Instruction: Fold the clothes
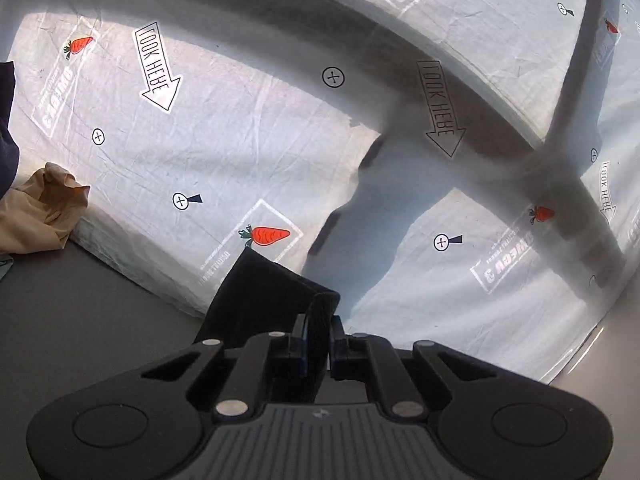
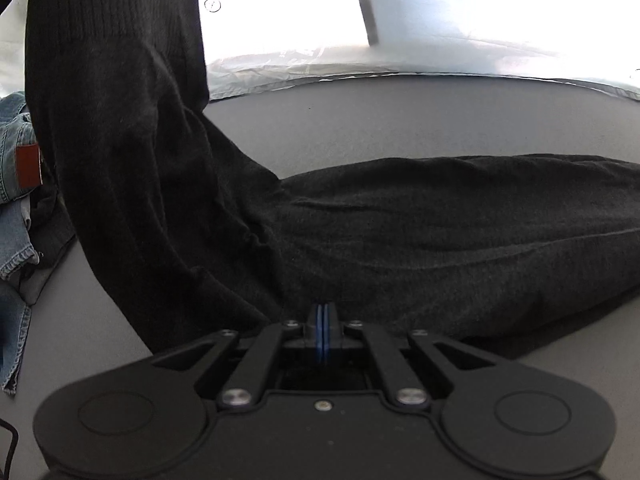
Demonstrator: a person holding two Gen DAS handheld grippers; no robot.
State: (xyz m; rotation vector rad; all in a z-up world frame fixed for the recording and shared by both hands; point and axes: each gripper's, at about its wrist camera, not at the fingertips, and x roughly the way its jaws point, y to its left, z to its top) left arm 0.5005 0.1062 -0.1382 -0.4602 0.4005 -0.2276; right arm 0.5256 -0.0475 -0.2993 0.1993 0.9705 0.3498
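Left gripper pinches a fold of black sweater; the pads sit narrow with dark knit bunched between them. In the left wrist view that piece hangs down and away from the grip, lifted over the grey table, with the white printed sheet beyond.

Right gripper has its blue pads pressed flat together at the near edge of the sweater. Whether any cloth is caught between them cannot be told; it looks to be pinning or nipping the hem.

Sweater body lies flat across the grey table in the right wrist view. One long part, likely a sleeve, rises steeply up and to the left, out of frame.

Jeans are heaped at the left, just beside the sweater. A tan cloth lies at the sheet's edge.

Judgement: the step is carrying the raised part over the body to make a fold.
- Keep the right side anchored so the body does not drag.
- Carry the lifted cloth high enough to clear, then lay it across squarely.
- Stay off the jeans.
- Release only once it lies flat; a thin pinch may slip.
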